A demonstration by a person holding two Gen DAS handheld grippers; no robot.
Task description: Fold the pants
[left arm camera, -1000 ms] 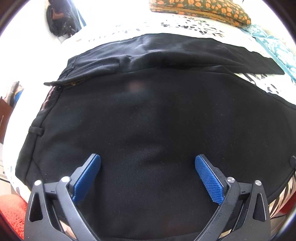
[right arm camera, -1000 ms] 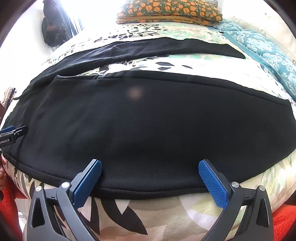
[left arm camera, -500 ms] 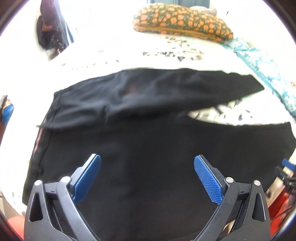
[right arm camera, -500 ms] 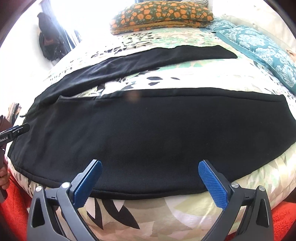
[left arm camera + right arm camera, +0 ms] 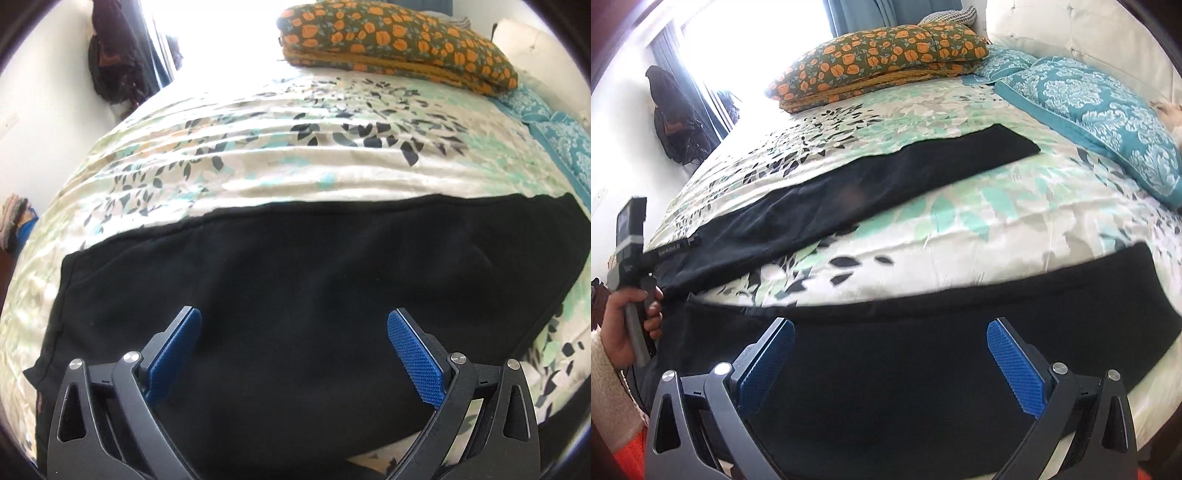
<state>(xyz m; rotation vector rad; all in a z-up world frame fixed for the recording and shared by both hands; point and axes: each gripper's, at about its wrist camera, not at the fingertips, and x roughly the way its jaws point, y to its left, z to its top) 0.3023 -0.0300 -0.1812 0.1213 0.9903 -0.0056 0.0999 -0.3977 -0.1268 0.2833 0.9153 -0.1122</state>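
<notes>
Black pants lie spread flat on a bed with a leaf-print cover. In the right wrist view the near leg (image 5: 923, 354) runs across under my right gripper (image 5: 890, 354), and the far leg (image 5: 886, 177) angles away toward the upper right. In the left wrist view the black cloth (image 5: 295, 280) fills the lower half under my left gripper (image 5: 293, 347). Both grippers are open and empty, with blue pads spread wide above the fabric. The left gripper's handle and the hand holding it (image 5: 631, 295) show at the left edge of the right wrist view, near the waist end.
A folded orange-flowered quilt (image 5: 882, 59) lies at the far end of the bed. Teal patterned pillows (image 5: 1100, 110) lie at the right, by a white headboard. A dark bag (image 5: 676, 122) hangs on the left wall near a bright window.
Both grippers have pulled back and tilted upward, so more of the bed shows. The left view no longer shows the far leg. The pants have not moved.
</notes>
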